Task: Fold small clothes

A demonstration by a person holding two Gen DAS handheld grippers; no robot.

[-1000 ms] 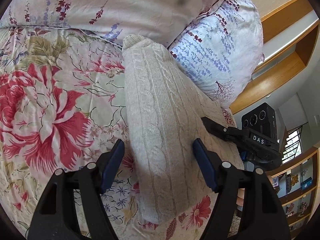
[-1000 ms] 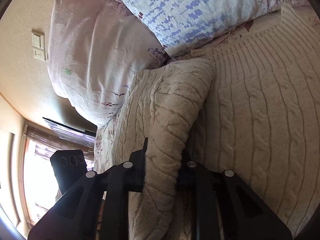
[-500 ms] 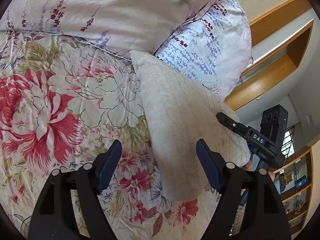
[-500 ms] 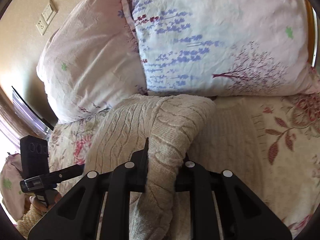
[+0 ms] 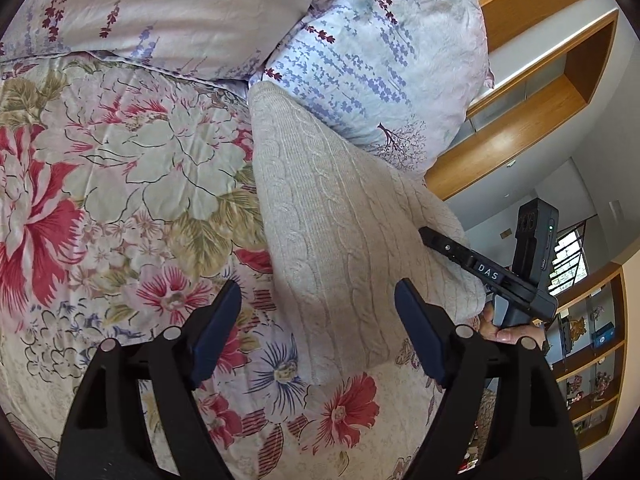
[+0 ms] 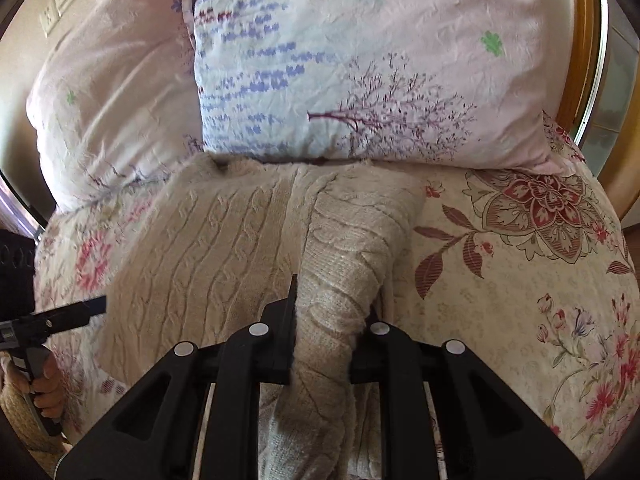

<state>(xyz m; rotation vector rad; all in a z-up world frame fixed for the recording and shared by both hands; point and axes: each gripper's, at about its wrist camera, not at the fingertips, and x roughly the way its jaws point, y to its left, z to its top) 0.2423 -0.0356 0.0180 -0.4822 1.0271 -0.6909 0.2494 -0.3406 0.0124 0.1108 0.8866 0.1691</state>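
Observation:
A cream cable-knit sweater [image 5: 340,240] lies on the floral bedspread [image 5: 100,180], its far end against the pillows. My left gripper [image 5: 318,320] stands open just above the sweater's near edge, and its blue pads [image 5: 216,328] touch nothing. In the right wrist view my right gripper [image 6: 328,320] is shut on a raised fold of the sweater [image 6: 352,248], with the rest of the garment [image 6: 200,248] spread flat to the left. A finger of the right gripper [image 5: 460,256] shows at the sweater's right edge. The left gripper's finger [image 6: 72,316] shows at the left.
Two flowered pillows [image 6: 360,60] [image 6: 112,100] lean against the head of the bed behind the sweater. A wooden ledge [image 5: 520,120] and shelves [image 5: 592,360] stand to the right. Hands [image 6: 44,380] hold both tools. Bare bedspread [image 6: 520,280] lies to the right of the sweater.
The right gripper has rolled upright and risen with the sweater fold still clamped. The left gripper's jaws have widened a little and shifted across the bed, leaving the sweater further ahead.

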